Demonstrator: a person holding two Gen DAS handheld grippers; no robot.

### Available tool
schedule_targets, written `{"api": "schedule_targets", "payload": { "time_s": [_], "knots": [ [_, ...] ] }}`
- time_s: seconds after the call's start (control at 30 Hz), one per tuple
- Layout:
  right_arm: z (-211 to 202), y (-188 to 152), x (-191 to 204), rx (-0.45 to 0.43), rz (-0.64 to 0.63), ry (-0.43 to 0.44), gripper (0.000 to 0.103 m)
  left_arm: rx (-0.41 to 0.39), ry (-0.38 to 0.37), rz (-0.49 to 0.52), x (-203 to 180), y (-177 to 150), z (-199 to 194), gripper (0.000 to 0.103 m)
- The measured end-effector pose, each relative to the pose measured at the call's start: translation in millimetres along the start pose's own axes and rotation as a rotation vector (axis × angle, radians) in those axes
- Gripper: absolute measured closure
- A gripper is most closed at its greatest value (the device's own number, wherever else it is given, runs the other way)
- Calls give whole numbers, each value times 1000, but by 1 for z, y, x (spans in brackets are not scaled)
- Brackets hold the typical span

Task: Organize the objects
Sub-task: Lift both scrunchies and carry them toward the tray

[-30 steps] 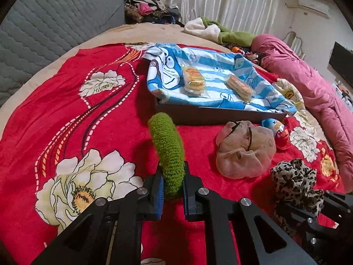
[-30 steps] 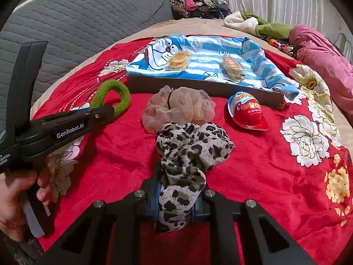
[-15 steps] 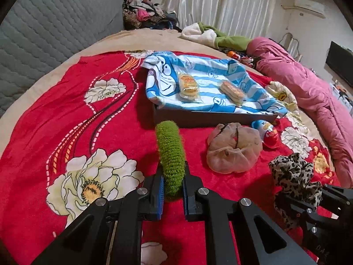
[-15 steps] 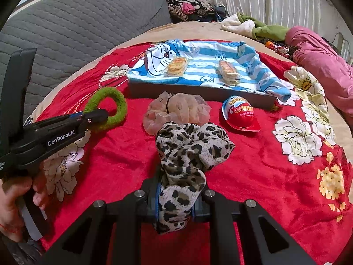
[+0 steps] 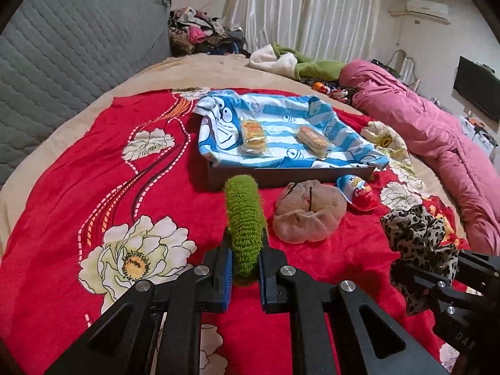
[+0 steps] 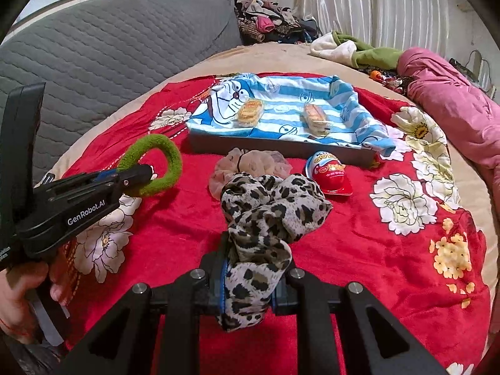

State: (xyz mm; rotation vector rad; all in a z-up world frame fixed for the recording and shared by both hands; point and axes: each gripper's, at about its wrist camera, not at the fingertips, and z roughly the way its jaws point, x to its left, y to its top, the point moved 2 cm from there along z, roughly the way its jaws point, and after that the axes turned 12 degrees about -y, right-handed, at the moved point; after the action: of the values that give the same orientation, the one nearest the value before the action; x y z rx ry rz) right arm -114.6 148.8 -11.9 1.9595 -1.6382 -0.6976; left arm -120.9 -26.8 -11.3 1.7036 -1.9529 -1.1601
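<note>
A bed covered by a red blanket (image 5: pixel 62 206) printed with large white flowers fills both views. The left gripper (image 5: pixel 245 268) is clamped on a fuzzy green scrunchie (image 5: pixel 245 218), which stands up from between the 2 fingers and is lifted clear of the blanket; from the right wrist view it shows as an open green ring pinched at its near edge. The right gripper (image 6: pixel 248 284) is clamped on a leopard-print scrunchie (image 6: pixel 268 212), whose loose fabric bunches above the fingers, also off the blanket. A person's hand (image 6: pixel 18 300) grips the handle of the left gripper at the lower left of the right wrist view. Ahead of both grippers lies a dark shallow tray (image 5: pixel 281 178) lined with a blue-and-white striped cartoon cloth (image 5: pixel 281 115); 2 wrapped snack cakes (image 5: pixel 253 136) lie on the cloth, apart from each other. Just in front of the tray's near wall, on the blanket, rest a sheer beige scrunchie (image 5: pixel 307 215) and, just to its right, a red, white and blue egg-shaped candy pack (image 5: pixel 357 192). A rolled pink quilt (image 5: pixel 437 143) lies along the right side of the bed, a grey quilted headboard (image 5: pixel 62 47) stands on the left, and white curtains (image 5: pixel 312 9) hang behind.
</note>
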Motion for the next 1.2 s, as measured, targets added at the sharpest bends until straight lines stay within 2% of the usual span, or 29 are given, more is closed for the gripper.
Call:
{"api": "schedule_targets", "payload": {
  "time_s": [1.2],
  "knots": [
    [-40,23,-37,-148,76,-12,84,-75,-31,46,-58,19,-27,90]
  ]
}}
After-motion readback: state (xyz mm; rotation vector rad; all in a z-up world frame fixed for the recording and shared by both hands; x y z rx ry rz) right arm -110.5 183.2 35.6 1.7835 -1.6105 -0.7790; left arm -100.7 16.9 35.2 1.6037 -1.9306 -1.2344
